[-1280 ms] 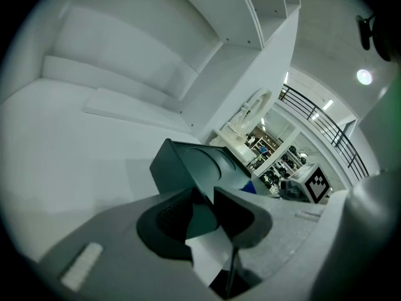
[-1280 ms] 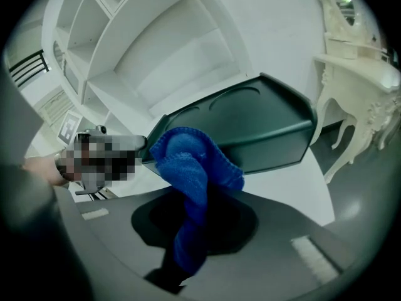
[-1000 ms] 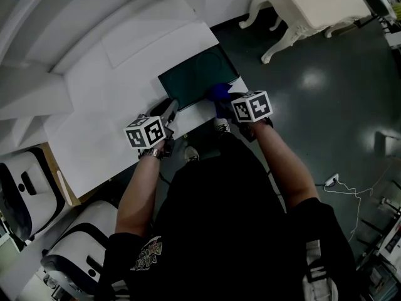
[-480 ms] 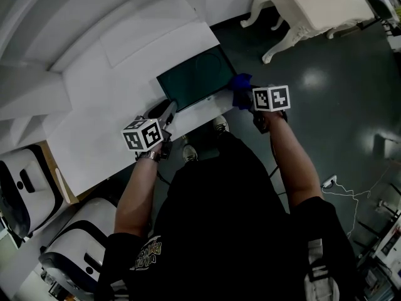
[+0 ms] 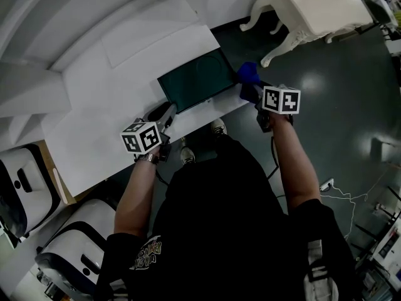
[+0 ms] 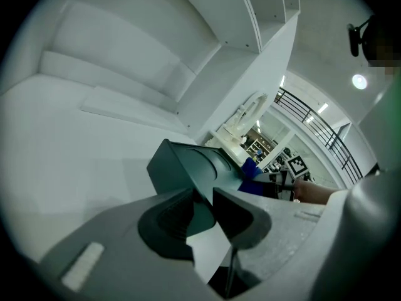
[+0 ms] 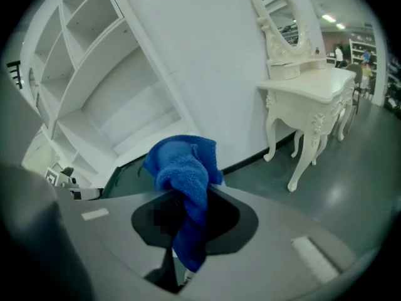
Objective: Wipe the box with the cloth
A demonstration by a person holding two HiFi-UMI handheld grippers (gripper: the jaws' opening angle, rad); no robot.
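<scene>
Head view: a dark green box (image 5: 197, 79) lies flat on a white table (image 5: 106, 124). The blue cloth (image 5: 248, 74), in the right gripper (image 5: 249, 91), sits just off the box's right edge, so the wiping looks between strokes or done. Left gripper view: the left gripper (image 6: 210, 209) has its jaws nearly together, apparently pinching the box's near corner. Right gripper view: the jaws clamp the bunched cloth.
</scene>
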